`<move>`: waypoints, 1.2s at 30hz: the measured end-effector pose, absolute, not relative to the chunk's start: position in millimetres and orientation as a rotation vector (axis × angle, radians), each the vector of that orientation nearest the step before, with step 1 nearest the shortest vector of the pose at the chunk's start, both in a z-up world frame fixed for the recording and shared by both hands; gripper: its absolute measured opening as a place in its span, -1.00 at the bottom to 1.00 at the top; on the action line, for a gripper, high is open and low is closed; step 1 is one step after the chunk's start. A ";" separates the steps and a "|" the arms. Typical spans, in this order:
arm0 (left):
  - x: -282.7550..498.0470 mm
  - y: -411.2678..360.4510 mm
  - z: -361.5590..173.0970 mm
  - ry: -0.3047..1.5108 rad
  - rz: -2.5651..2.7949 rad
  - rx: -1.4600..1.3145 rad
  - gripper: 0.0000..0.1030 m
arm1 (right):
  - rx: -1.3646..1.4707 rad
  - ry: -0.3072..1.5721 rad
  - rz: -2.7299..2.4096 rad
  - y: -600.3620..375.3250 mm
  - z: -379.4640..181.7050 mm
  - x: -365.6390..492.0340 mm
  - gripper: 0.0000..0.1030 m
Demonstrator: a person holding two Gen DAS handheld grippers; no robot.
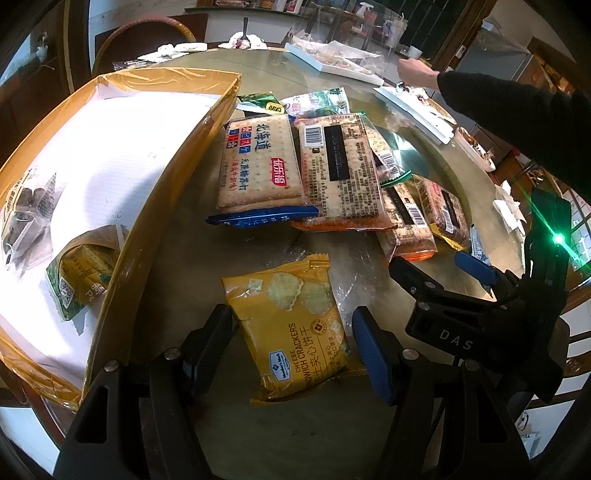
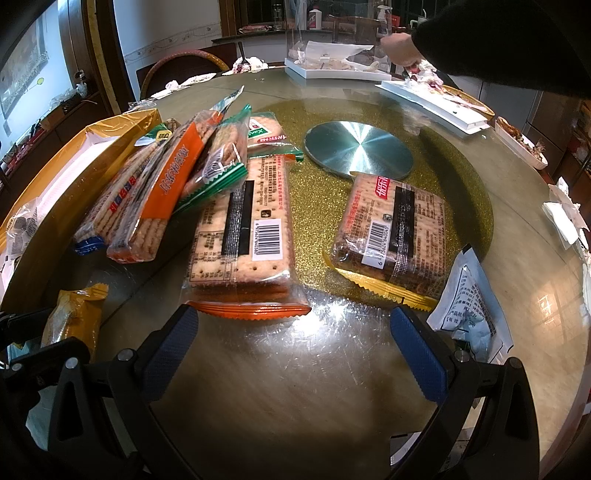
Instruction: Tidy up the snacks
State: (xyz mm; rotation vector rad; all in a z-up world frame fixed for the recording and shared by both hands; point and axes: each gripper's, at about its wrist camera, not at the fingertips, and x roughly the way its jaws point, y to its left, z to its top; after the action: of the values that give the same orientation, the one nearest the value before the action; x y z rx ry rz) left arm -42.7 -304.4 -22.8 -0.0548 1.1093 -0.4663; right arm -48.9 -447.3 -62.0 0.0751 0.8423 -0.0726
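Yellow box [image 1: 122,192] on worktop [image 1: 192,266] holding two snack packets [image 1: 83,280]. Left tongs [image 1: 291,350] apart around yellow cracker pack [image 1: 291,325], unclamped; right tongs [image 2: 295,347] apart, empty.

White pouch [image 2: 467,295] part-hidden behind right gripper's finger; yellow cracker pack [image 2: 72,317] cut off by left gripper's arm. Person's sleeve [image 2: 498,33] runs off frame. Box [image 1: 110,177] clipped at left edge; its dark-wrapped snacks [image 1: 27,206] blurred.
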 end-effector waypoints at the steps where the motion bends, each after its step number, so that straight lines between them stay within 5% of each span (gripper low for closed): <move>1: -42.8 -304.5 -22.8 1.109 -0.468 -0.054 0.29 | 0.075 0.842 -0.073 -447.5 -62.2 -48.9 1.00; 36: -42.5 -303.0 -22.6 1.111 -0.466 -0.064 0.29 | 0.075 0.842 -0.072 -447.5 -61.9 -48.6 1.00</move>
State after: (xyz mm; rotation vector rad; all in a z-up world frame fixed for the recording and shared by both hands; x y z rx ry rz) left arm -42.5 -303.0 -22.6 -0.0640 1.1112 -0.4665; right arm -48.6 -447.5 -61.9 0.0749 0.8417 -0.0718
